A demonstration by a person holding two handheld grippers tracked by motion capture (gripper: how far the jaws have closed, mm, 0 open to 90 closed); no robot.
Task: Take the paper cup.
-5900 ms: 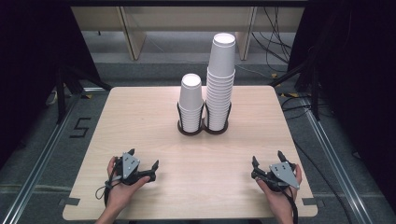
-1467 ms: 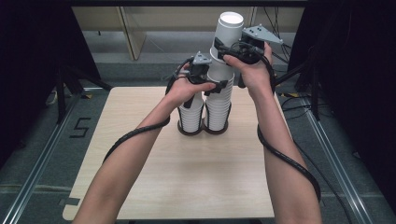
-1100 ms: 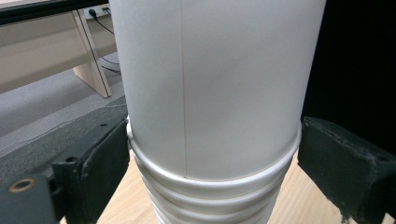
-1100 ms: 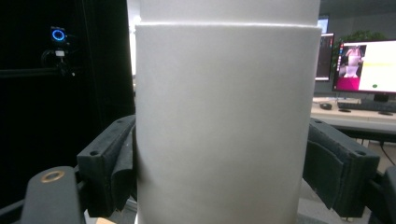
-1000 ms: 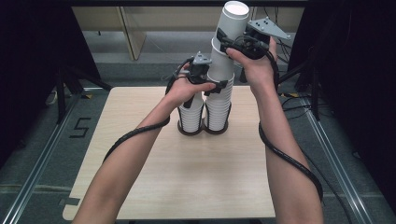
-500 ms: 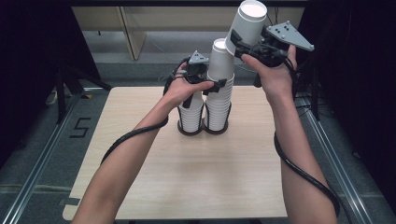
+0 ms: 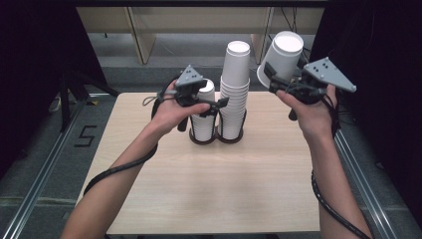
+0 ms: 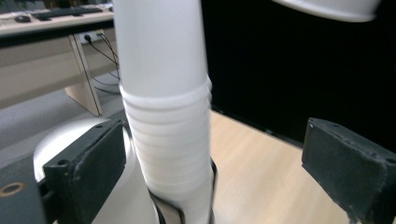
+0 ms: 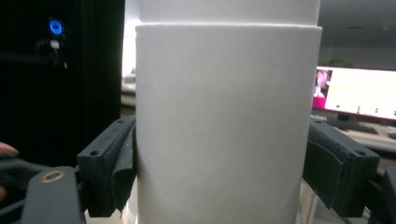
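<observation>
1. Right gripper [image 7: 272, 83]: jaws clamped on a white paper cup [image 7: 281, 59], held tilted in the air to the right of the stacks.
2. Left gripper [image 7: 211, 102]: jaws apart, just been opening, straddling the tall cup stack [image 7: 235, 89] without pressing it.
3. Short cup stack [image 7: 204, 119]: beside the tall one, both in a black holder [image 7: 217, 139] on the table [image 7: 214, 189].

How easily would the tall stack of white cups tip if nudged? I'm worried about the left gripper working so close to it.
The tall stack probably tips easily: it rises high above a narrow black ring base. The nested paper cups look light, so little weight steadies them. The left gripper, fingers open, sits beside the stack, so a sideways brush could topple it.
</observation>
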